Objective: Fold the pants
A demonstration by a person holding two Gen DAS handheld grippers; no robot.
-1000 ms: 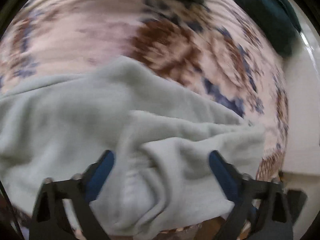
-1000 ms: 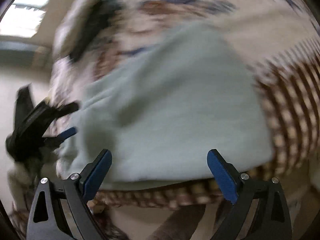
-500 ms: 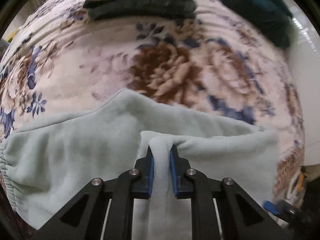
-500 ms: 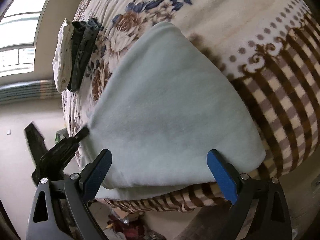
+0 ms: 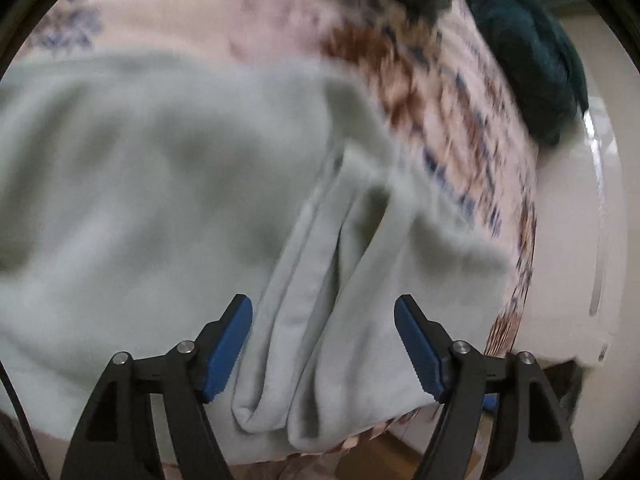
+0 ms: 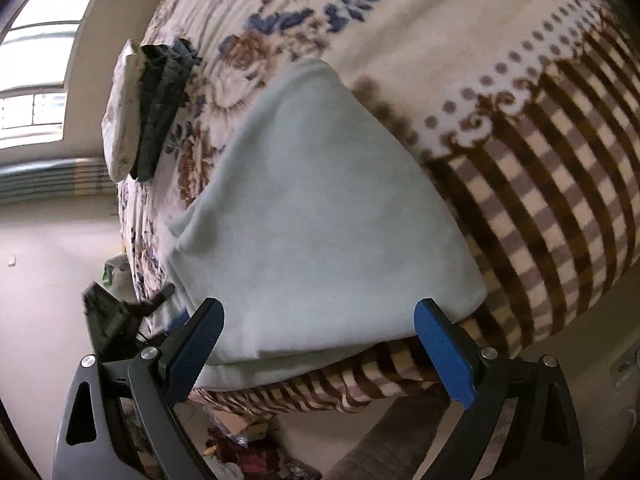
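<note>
Pale-green fleece: the pants I am folding lie spread on the bed, filling most of what my left wrist camera sees ahead of the fingers.
Left gripper: I see its jaws standing well apart; they have just been opening, and the blue pads press on nothing.
Between the left jaws: a bunched ridge of the pants, two soft folds side by side, runs straight up the gap without touching either pad that I can make out.
Right gripper: jaws wide apart too, holding nothing.
Ahead of the right jaws: the folded body of the pants, smooth on top, its near doubled edge lying just beyond the pads at the bed's edge.
Under the pants: a flowered blanket with a brown checked border to the right of the right jaws.
Far beyond the right jaws, to the left: a small stack of folded clothes, one pale piece and dark ones.
Beyond the left jaws, upper right: a dark teal garment, blurred.
Left of the right jaws: the other gripper's black frame at the pants' far corner.
</note>
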